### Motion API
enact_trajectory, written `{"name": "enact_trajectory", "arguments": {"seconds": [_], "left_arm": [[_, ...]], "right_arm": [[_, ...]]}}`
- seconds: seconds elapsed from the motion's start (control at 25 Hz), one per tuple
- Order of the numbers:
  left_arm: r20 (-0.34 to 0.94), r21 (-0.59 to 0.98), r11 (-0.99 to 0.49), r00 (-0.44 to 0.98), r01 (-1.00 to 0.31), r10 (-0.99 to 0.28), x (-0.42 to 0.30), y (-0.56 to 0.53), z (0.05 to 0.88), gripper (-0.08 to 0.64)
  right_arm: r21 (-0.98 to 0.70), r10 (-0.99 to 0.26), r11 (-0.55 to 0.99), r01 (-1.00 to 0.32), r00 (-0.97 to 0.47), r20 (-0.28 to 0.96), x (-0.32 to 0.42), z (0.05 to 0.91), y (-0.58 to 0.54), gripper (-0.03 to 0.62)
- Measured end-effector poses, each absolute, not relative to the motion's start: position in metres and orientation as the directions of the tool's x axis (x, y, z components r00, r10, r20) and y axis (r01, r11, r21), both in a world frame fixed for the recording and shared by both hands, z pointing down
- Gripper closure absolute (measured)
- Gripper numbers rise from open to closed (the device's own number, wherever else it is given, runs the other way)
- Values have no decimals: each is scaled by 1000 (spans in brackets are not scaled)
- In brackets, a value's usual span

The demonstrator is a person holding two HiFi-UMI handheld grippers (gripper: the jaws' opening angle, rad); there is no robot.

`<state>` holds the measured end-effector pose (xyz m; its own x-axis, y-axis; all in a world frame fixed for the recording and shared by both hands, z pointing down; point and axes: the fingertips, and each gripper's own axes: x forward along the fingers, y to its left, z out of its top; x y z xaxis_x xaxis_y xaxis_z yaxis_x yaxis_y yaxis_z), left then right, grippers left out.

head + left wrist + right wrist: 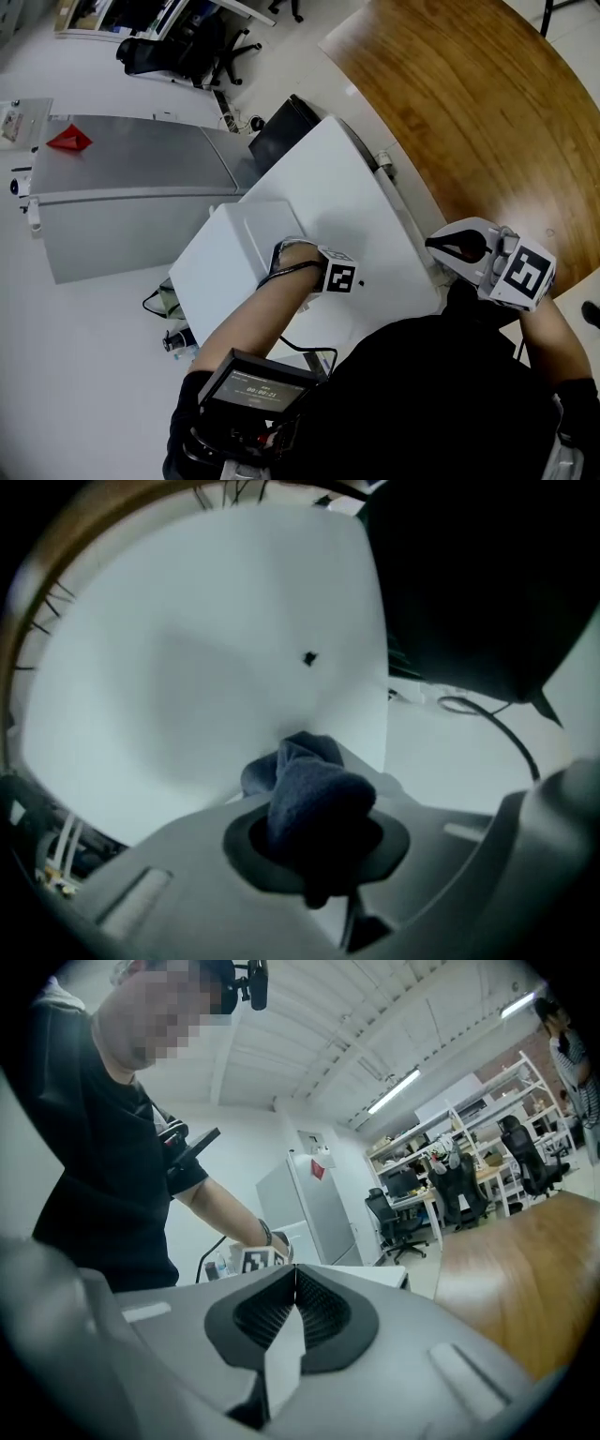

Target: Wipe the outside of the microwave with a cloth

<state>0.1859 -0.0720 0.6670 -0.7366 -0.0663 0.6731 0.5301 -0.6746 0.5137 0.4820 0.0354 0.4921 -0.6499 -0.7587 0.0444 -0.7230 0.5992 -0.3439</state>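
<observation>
Cloth (314, 794): dark blue, bunched, clamped in my left gripper (292, 258). It's pressed onto the microwave (347, 187) top panel, near that panel's left edge. A small black speck (309, 658) sits on the panel just ahead of the cloth. The microwave is white and sits between the wooden table (469, 122) and a grey cabinet (131, 187), close against the table's edge. My right gripper (293, 1288) has its jaws fully together with nothing between them. It's held off the microwave's right side by the table edge, not touching the microwave.
</observation>
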Motion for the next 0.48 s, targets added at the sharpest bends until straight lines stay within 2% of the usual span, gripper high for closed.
{"name": "enact_trajectory", "arguments": {"seconds": [0.12, 0.24, 0.48], "left_arm": [[761, 444, -660, -644, 606, -80, 209, -50, 581, 505], [766, 423, -644, -631, 638, -122, 196, -35, 517, 505], [730, 416, -699, -672, 581, -124, 168, -41, 540, 505]], "right_arm": [[-313, -730, 651, -692, -683, -8, 466, 468, 22, 586], [-271, -693, 705, -655, -717, -70, 450, 445, 8, 586], [-247, -641, 757, -604, -761, -103, 438, 444, -6, 585]]}}
